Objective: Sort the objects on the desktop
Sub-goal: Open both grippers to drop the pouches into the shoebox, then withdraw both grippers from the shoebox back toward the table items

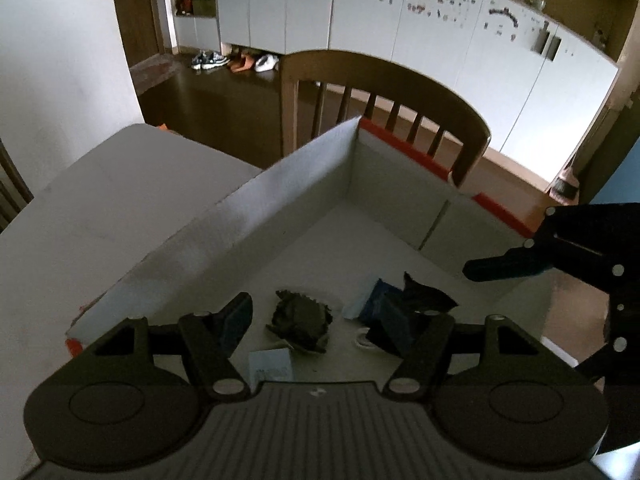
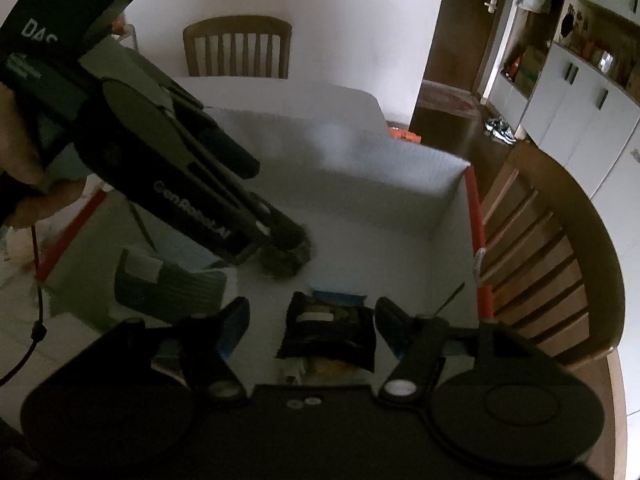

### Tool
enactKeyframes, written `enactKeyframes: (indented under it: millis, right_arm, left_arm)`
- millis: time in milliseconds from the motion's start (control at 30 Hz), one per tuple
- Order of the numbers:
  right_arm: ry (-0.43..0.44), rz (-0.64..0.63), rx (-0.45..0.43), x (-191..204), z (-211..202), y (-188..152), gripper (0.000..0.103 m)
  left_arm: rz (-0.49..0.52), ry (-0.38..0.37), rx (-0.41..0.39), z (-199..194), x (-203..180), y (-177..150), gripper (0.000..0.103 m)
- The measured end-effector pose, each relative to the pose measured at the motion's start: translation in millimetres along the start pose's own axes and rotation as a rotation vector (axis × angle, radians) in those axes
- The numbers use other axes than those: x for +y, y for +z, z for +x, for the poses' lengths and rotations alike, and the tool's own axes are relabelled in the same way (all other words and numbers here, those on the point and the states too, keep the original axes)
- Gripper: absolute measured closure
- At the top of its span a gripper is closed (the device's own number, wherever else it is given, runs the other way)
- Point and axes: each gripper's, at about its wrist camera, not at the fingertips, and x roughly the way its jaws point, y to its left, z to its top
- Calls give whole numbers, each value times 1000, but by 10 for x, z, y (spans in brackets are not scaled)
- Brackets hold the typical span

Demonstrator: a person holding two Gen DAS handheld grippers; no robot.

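A white cardboard box (image 1: 304, 184) with orange-red flap edges stands on the table; it also shows in the right wrist view (image 2: 400, 184). Inside lie a dark crumpled object (image 1: 302, 320), a black packet (image 1: 424, 298) on a blue item (image 1: 380, 300), and a small white card (image 1: 270, 364). My left gripper (image 1: 316, 320) is open, hovering over the crumpled object (image 2: 282, 262). My right gripper (image 2: 312, 320) is open above the black packet (image 2: 328, 330). The right gripper's fingers (image 1: 504, 266) enter the left wrist view at right.
A wooden chair (image 1: 384, 92) stands behind the box. A second chair (image 2: 238, 46) stands at the table's far side. A grey-green ribbed pouch (image 2: 168, 288) lies in the box at left. White cabinets (image 1: 440, 32) line the far wall.
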Motion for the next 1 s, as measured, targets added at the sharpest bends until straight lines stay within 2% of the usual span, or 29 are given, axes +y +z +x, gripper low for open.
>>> enactKeyframes:
  millis: [633,833,1000]
  right_arm:
    - [-31,-4,-58,296,-484,-23,30]
    - [-27,0,-83,440,-601,-20,25]
    - [-9,1,-115,593,-717,-28,16]
  left_arm:
    - [-17,-21,-110,-733,-43,-383,33]
    - [-15,-11,-144,-947,-37,-577,33]
    - [-19,17,-180,-1160,-6,-760,33]
